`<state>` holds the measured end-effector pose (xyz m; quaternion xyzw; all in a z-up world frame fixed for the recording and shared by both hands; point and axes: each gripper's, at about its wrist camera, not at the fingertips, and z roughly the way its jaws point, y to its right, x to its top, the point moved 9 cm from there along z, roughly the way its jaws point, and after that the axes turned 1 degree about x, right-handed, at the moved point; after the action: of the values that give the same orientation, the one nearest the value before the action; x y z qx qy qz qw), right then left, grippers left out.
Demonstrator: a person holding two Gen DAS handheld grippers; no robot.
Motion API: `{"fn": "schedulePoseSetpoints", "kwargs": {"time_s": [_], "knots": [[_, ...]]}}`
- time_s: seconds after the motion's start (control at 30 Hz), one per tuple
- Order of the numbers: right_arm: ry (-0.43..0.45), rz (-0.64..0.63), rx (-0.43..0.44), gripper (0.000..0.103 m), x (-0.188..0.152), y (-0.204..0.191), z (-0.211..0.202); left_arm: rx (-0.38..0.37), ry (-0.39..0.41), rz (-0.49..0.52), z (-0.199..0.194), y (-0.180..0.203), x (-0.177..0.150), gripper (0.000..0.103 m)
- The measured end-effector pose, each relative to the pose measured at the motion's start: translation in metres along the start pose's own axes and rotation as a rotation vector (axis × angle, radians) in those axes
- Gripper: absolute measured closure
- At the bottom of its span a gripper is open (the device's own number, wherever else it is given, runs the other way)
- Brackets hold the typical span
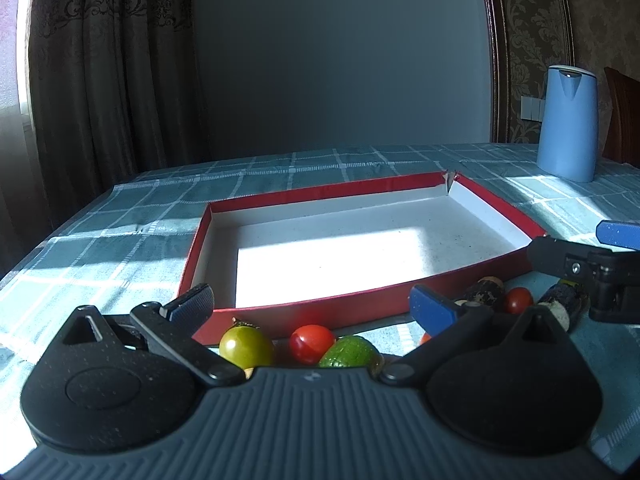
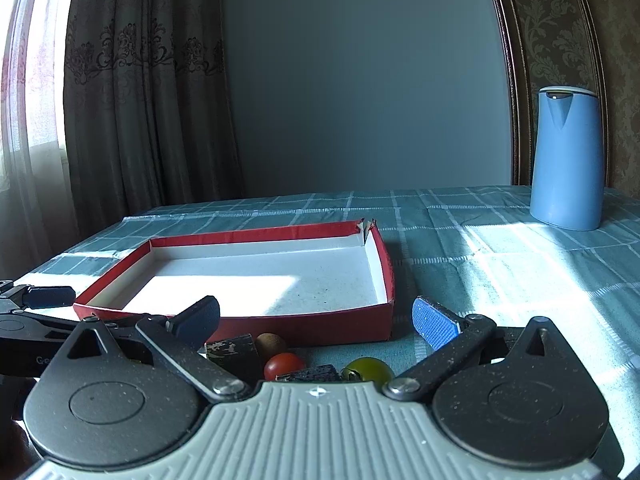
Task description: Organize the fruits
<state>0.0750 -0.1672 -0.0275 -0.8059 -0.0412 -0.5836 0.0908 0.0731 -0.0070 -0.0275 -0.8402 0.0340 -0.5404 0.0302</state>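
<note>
Both grippers — left gripper [image 1: 312, 304] and right gripper [image 2: 316, 320] — hover with jaws apart, holding nothing, aimed at the fruits [image 1: 312, 344] lying just before the red tray's [image 1: 304, 308] near wall, ready for loading — tray still bare.

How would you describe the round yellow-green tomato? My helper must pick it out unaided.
Find the shallow red cardboard tray with a white inside on the teal checked tablecloth. Several small fruits lie on the cloth along its near wall. The round yellow-green tomato is leftmost, beside a red cherry tomato, and alone keeps a dried stem.
</note>
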Motion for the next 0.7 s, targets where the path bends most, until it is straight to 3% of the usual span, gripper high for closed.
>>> {"fn": "schedulePoseSetpoints", "kwargs": {"time_s": [0.3,0.43,0.7], "knots": [[0.019,0.017,-0.032,0.000,0.002,0.006,-0.004,0.004,0.077,-0.048,-0.010,-0.014,0.007,0.000],[0.021,0.043,-0.032,0.000,0.003,0.011,-0.004,0.048,0.067,-0.086,-0.012,-0.031,0.003,0.000],[0.018,0.054,-0.015,0.000,0.003,0.010,-0.005,0.036,-0.007,-0.194,-0.016,-0.068,-0.015,0.000]]}}
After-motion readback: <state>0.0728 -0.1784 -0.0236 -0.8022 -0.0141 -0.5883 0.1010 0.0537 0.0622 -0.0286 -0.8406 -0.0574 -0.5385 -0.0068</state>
